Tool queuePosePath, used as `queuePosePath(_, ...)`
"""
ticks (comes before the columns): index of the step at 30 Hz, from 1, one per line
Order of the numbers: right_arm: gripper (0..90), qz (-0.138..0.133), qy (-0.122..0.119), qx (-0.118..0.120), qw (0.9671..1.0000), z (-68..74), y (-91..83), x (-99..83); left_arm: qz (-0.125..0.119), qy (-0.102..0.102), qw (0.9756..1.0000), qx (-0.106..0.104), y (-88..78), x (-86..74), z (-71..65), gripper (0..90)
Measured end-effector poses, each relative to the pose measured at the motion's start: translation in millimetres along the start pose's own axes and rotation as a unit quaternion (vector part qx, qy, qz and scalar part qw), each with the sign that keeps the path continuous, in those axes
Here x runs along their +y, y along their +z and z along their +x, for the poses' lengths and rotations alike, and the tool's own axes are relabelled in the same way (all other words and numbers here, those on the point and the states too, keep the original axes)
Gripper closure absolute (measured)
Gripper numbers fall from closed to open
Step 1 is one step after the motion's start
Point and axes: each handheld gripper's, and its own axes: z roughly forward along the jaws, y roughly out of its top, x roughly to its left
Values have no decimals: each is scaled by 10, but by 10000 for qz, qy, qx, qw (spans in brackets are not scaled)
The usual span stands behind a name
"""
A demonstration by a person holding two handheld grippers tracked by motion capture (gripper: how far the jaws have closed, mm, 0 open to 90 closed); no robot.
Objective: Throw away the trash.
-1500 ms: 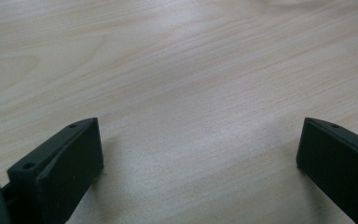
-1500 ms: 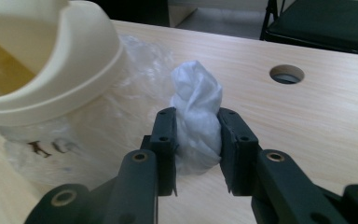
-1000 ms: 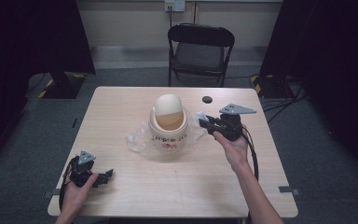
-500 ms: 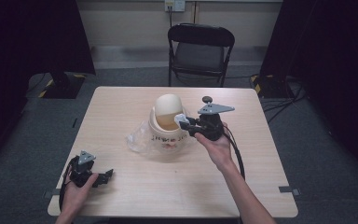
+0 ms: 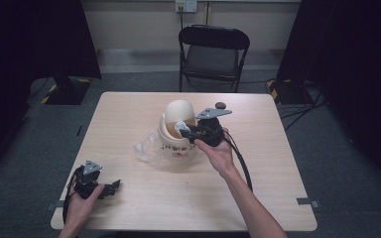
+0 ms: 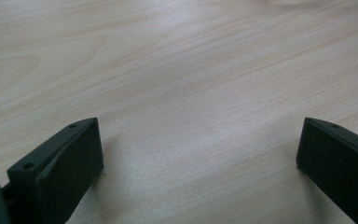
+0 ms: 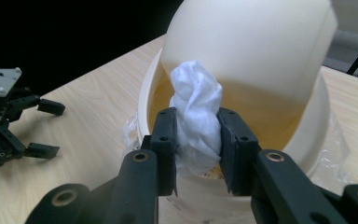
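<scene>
A cream bin point(image 5: 174, 140) with a raised dome lid point(image 5: 179, 112) stands mid-table, a clear plastic liner point(image 5: 146, 148) spilling out at its left. My right gripper point(image 5: 184, 130) is shut on a crumpled white tissue point(image 5: 181, 127), held at the bin's open mouth. In the right gripper view the tissue point(image 7: 194, 119) is pinched between the pads, just over the bin rim point(image 7: 144, 100) and under the lid point(image 7: 247, 42). My left gripper point(image 5: 114, 187) rests open on the table near the front left corner; its jaws stand wide apart over bare wood point(image 6: 191, 93).
A small dark round object point(image 5: 220, 105) lies on the table point(image 5: 258, 168) behind the right gripper. A black folding chair point(image 5: 213, 52) stands beyond the far edge. Strips of tape point(image 5: 307, 202) mark the front corners.
My right gripper has moved left from the bin's right side to its opening, carrying the tissue. The left gripper has not moved.
</scene>
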Motion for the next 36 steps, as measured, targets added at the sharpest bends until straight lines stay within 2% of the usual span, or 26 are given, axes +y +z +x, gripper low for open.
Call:
queuePosePath(17, 682, 262, 168, 37, 9995, -73, 237, -40, -2, 0, 10000, -3, 0, 0, 0, 0)
queuePosePath(20, 643, 320, 132, -61, 9994, -53, 275, -37, -1, -2, 10000, -1, 0, 0, 0, 0)
queuePosePath(29, 567, 204, 122, -22, 9997, -29, 255, -19, -1, 0, 10000, -1, 0, 0, 0, 0)
queuePosePath(36, 573, 143, 159, -25, 9998, -50, 218, -10, -2, 1, 10000, -2, 0, 0, 0, 0)
